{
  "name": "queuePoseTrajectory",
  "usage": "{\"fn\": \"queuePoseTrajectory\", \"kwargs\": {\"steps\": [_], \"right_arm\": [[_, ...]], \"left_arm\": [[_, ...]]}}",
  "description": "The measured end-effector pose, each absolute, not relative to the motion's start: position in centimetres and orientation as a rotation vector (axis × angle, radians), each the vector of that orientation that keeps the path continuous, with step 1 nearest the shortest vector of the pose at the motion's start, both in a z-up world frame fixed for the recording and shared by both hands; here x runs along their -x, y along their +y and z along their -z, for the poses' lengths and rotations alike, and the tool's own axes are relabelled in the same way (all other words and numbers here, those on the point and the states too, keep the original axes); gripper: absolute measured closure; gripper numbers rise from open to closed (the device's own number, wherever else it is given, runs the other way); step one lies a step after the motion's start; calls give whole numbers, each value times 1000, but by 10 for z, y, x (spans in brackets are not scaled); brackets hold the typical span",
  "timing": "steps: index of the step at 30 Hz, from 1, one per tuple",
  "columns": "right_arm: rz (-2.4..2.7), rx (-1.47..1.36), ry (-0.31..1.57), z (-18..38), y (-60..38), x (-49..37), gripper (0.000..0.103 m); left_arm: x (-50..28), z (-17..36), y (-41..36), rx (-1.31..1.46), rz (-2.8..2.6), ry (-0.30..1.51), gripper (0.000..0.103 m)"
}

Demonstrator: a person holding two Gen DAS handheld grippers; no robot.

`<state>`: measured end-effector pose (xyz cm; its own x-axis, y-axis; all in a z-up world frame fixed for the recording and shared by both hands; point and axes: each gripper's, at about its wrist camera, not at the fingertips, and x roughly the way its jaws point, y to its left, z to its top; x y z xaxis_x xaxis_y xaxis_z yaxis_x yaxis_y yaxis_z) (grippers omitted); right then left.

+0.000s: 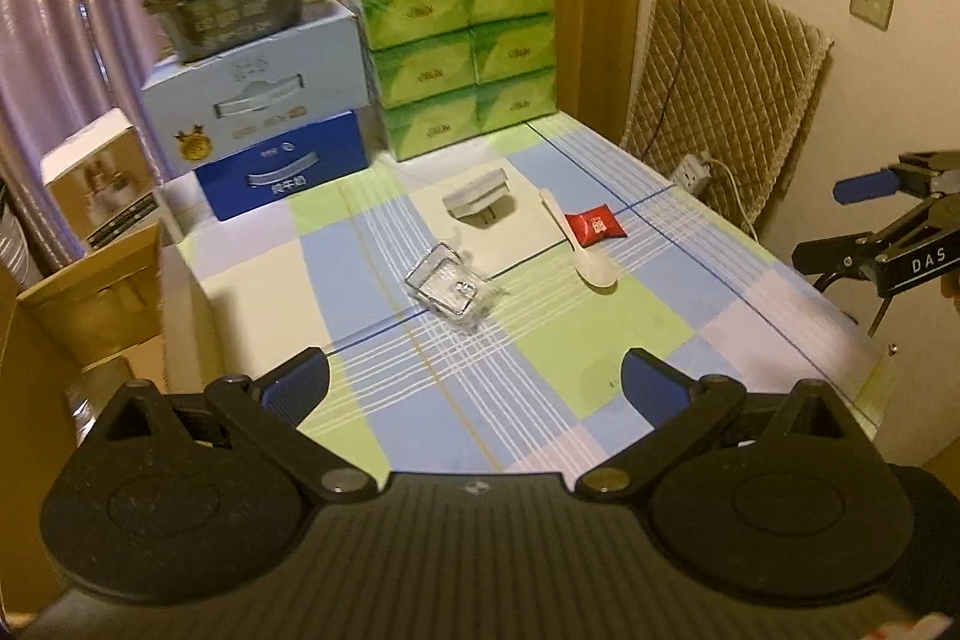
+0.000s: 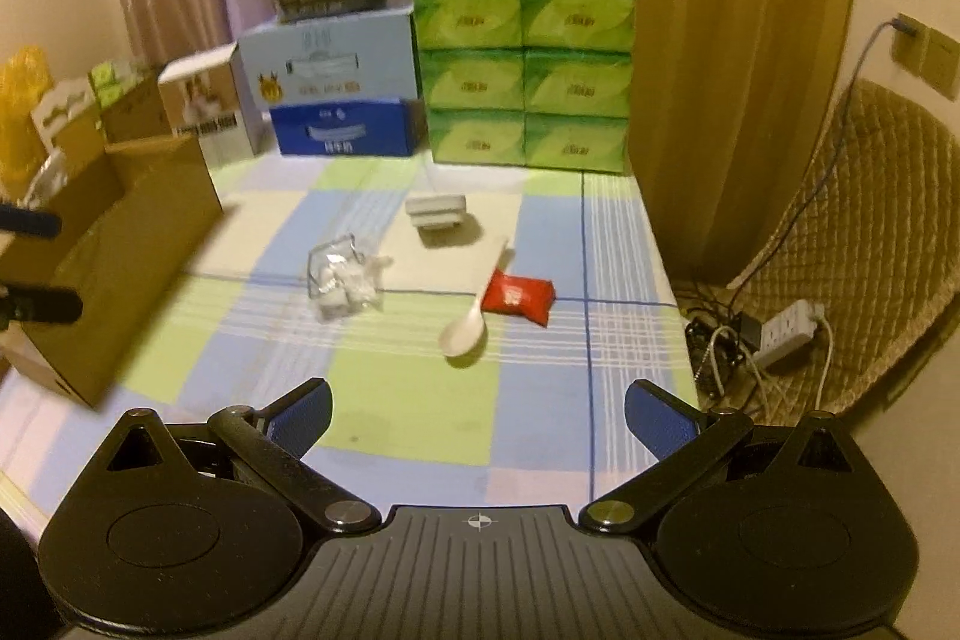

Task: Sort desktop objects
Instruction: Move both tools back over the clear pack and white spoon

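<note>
Both grippers hover above the near end of the table [image 1: 600, 340], the left gripper [image 1: 477, 382] and right gripper [image 2: 478, 412] each with fingers spread wide and empty. Ahead lies a crumpled clear plastic packet [image 1: 447, 287], with a white spoon [image 1: 585, 244] to its right, bowl toward the camera. A red sachet [image 1: 595, 226] touches the spoon's handle. Farther back sits a small grey box [image 1: 480, 199]. Stacked green tissue packs [image 1: 462, 52] and blue cartons [image 1: 264, 112] line the far edge.

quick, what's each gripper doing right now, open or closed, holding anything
Left gripper: open, holding nothing, above the table.
Right gripper: open, holding nothing, above the table.
</note>
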<state>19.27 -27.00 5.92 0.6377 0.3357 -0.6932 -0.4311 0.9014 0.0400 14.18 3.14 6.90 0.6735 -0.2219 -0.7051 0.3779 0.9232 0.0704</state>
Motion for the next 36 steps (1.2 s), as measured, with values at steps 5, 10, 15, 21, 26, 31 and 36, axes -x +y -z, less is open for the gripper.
{"fn": "queuePoseTrajectory", "kwargs": {"steps": [5, 10, 15, 21, 26, 31, 36], "right_arm": [[-448, 179, 791, -39, -267, -215, 2], [-478, 194, 825, -20, -259, -233, 2], [-486, 173, 849, -5, -252, -254, 2], [-524, 198, 858, 8, -236, -276, 2], [-614, 283, 848, 20, -222, -291, 2], [-702, 354, 850, 35, -213, -306, 2], [-676, 359, 892, 48, -211, -324, 2]], "left_arm": [[-168, -50, 22, -256, 357, 795, 1], [-192, -32, 15, -289, 372, 822, 1], [-219, -20, 10, -310, 387, 840, 1], [-251, -3, 4, -354, 412, 870, 1], [-273, 10, -4, -494, 477, 880, 1], [-290, 28, -12, -631, 556, 879, 1], [-306, 47, -18, -695, 601, 890, 1]]}}
